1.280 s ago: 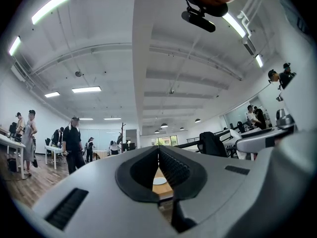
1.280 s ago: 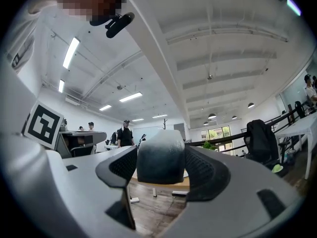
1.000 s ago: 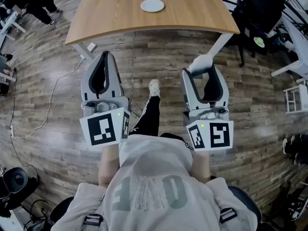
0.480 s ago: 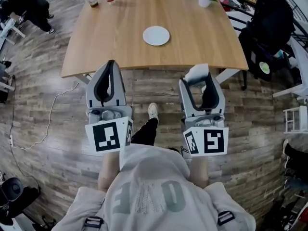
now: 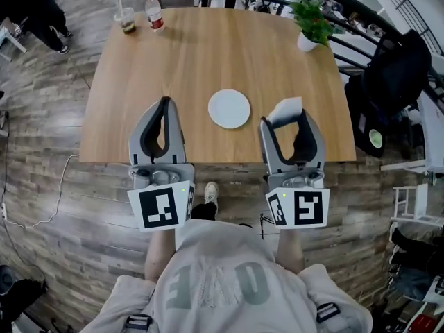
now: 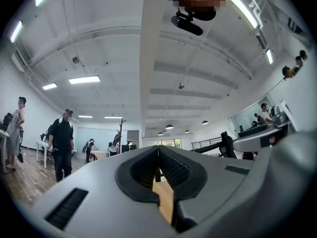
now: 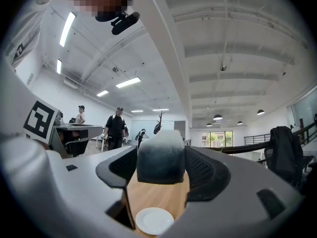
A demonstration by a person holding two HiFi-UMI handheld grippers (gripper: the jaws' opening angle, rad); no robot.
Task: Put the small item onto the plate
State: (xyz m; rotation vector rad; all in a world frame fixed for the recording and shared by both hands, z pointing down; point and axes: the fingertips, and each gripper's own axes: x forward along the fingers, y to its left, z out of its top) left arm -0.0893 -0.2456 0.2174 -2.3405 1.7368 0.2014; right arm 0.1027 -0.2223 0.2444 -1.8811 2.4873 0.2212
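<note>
Wood-plank floor (image 5: 41,116), wooden table (image 5: 208,61), ceiling strip lights (image 6: 84,79).

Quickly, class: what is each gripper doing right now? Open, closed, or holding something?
Left gripper: closed, nothing between its jaws.
Right gripper: closed on a small white item.

Table (image 5: 208,54) and plate (image 5: 229,108) nearer, apparently.

Plate (image 5: 229,108) lies on table (image 5: 208,54) near its front edge, between left gripper (image 5: 164,103) and right gripper (image 5: 286,120), which holds small item (image 5: 286,107). Cup (image 5: 125,21) and bottle (image 5: 153,12) stand far left; plant (image 5: 311,23) far right.
</note>
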